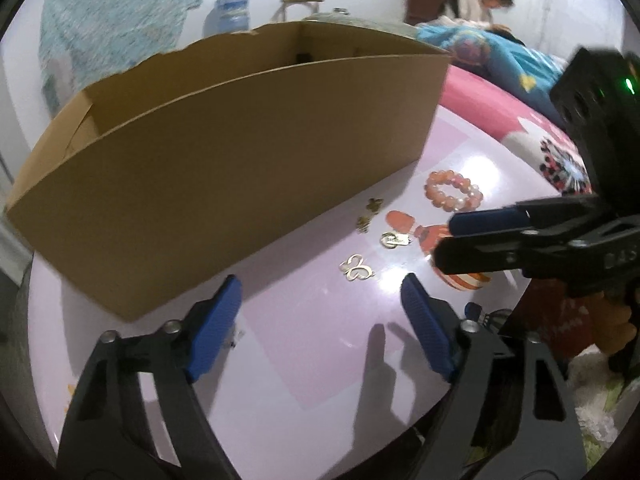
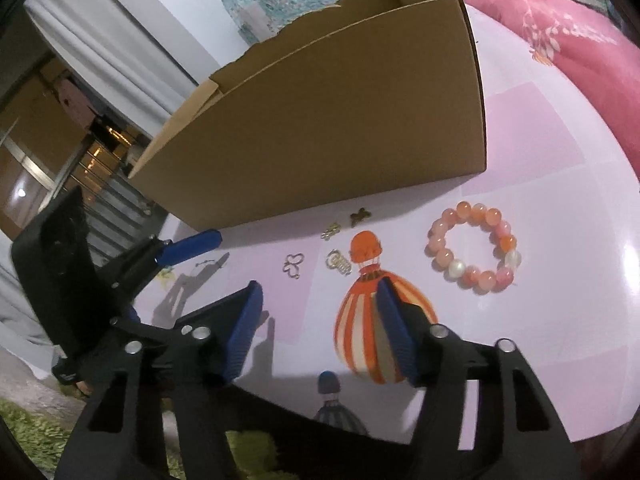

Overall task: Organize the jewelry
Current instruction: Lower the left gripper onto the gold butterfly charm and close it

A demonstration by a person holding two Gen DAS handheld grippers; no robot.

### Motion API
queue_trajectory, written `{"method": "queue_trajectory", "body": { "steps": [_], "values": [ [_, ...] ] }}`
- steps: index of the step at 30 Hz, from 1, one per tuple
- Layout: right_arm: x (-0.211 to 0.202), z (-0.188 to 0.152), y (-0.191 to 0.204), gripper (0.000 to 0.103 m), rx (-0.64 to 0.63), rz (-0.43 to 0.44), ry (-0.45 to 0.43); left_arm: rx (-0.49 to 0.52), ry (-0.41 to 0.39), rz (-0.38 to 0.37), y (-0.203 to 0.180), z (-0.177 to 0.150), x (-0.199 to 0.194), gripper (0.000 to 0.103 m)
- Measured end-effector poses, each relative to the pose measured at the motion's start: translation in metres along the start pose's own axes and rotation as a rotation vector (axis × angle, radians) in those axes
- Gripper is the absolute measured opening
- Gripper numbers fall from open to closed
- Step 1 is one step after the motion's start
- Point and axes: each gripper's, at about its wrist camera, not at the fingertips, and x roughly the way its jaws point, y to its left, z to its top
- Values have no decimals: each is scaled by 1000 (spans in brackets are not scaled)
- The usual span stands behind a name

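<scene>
A pink and orange bead bracelet lies on the pink tabletop. Left of it lie a gold double-heart pendant, a gold ring charm and two small butterfly charms. An open cardboard box stands behind them. My left gripper hovers open just short of the pendant, with nothing between its fingers. My right gripper is open over the printed balloon, near the ring charm and holding nothing.
A thin small piece lies by my left gripper's left finger. A pink blanket borders the table at the right. A person sits at the far back. A green rug lies below the table's near edge.
</scene>
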Motion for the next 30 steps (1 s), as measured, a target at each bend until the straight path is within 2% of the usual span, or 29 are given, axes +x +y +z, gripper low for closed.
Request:
{"method": "queue_trajectory", "body": {
  "steps": [2,4,8,12,27,30],
  "values": [
    [2,2,-2,48,-1,-16,-4,42,3,-5,-6,3,5,64],
    [4,4,-2,47,7,-16,-5,67,5,-17,-10,5,8,58],
    [8,6,-7,47,26,-13,1,101,23,-29,-14,10,14,44],
    [9,8,-9,47,33,-7,4,108,53,-30,-15,12,22,35],
    [2,9,-22,47,52,8,-3,184,124,-95,-12,18,28,33],
    [2,10,-22,47,56,9,-4,202,129,-107,-11,18,28,29]
  ]
}}
